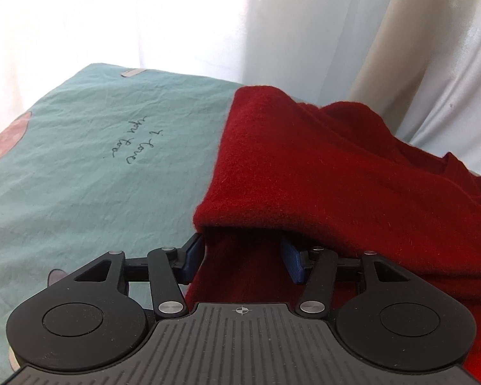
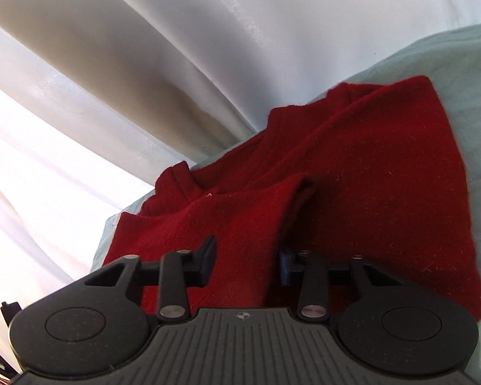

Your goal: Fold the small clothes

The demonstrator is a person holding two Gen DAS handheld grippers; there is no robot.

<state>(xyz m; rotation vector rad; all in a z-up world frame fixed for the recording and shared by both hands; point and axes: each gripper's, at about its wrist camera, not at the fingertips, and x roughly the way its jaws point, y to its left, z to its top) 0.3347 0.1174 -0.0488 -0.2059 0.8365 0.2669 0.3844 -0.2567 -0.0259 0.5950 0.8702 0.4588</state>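
A dark red knit sweater [image 1: 330, 166] lies bunched on a pale green cloth [image 1: 89, 166] printed with handwriting. In the left wrist view a folded edge of the sweater drapes over the fingertips of my left gripper [image 1: 242, 256], and the knit fills the gap between its blue pads [image 1: 293, 261], which press on it. In the right wrist view the same sweater [image 2: 368, 166] spreads ahead in ridges. My right gripper [image 2: 247, 264] is shut on a raised fold of it, which hides the fingertips.
White curtains [image 1: 304, 25] hang close behind the surface, with bright light through them. The green cloth [image 2: 465, 73] runs out to the right of the sweater in the right wrist view. A pink dotted patch [image 1: 6, 141] marks the cloth's left edge.
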